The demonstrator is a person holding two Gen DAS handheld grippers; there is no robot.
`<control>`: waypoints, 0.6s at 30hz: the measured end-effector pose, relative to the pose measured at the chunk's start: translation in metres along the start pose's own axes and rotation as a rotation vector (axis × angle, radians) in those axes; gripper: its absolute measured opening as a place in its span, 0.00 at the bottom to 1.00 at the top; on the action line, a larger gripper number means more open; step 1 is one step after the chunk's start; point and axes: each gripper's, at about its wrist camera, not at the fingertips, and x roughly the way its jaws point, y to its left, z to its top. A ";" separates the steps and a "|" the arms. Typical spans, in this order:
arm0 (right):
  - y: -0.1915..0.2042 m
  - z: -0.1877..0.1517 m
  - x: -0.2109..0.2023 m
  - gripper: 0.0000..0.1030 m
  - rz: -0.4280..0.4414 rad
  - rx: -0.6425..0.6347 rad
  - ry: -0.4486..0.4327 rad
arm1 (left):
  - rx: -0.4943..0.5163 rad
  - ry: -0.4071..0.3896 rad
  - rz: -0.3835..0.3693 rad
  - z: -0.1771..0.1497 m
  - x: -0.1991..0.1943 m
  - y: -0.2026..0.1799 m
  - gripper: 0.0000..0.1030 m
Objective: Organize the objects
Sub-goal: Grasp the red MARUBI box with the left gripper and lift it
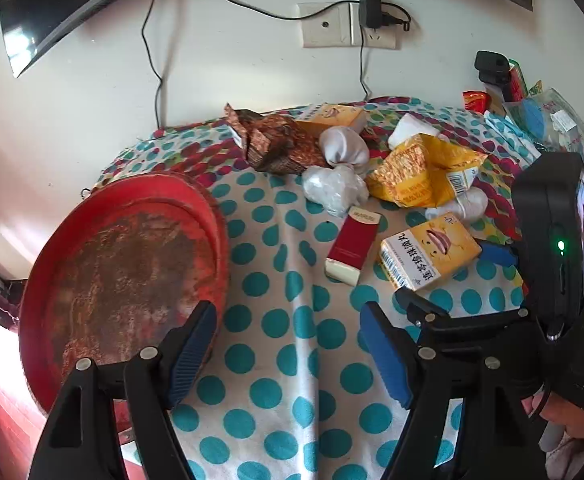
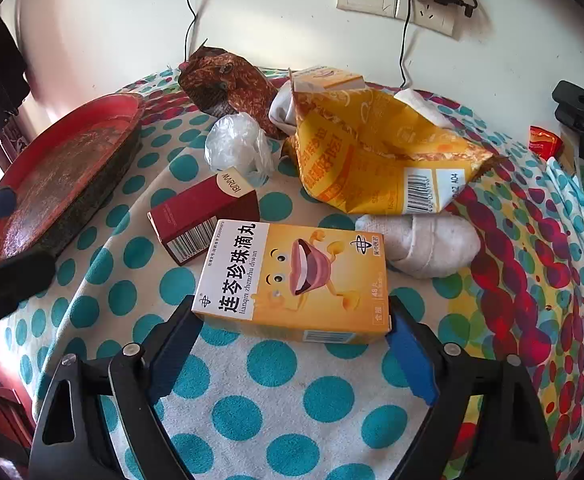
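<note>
A yellow medicine box (image 2: 296, 280) with a cartoon mouth lies on the polka-dot cloth (image 2: 292, 400). My right gripper (image 2: 290, 308) straddles it lengthwise, and both pads touch its ends. In the left wrist view the same box (image 1: 432, 252) sits between the right gripper's (image 1: 452, 276) fingers. My left gripper (image 1: 287, 312) hangs open over bare cloth with nothing between its fingers. Just left of it is the worn red tray (image 1: 123, 280). A dark red box (image 1: 354, 246) lies beside the yellow one.
Behind lie a crumpled yellow bag (image 2: 376, 160), a brown wrapper (image 2: 227, 76), a clear plastic bag (image 2: 235, 148), white sock bundles (image 2: 432, 248) and a second yellow box (image 1: 332, 118). More packets (image 1: 532, 120) pile up at the right. Cables hang from a wall socket (image 1: 368, 12).
</note>
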 end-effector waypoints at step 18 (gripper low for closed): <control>-0.044 -0.016 -0.013 0.84 -0.008 0.023 0.002 | 0.078 0.115 -0.062 0.036 0.083 -0.031 0.74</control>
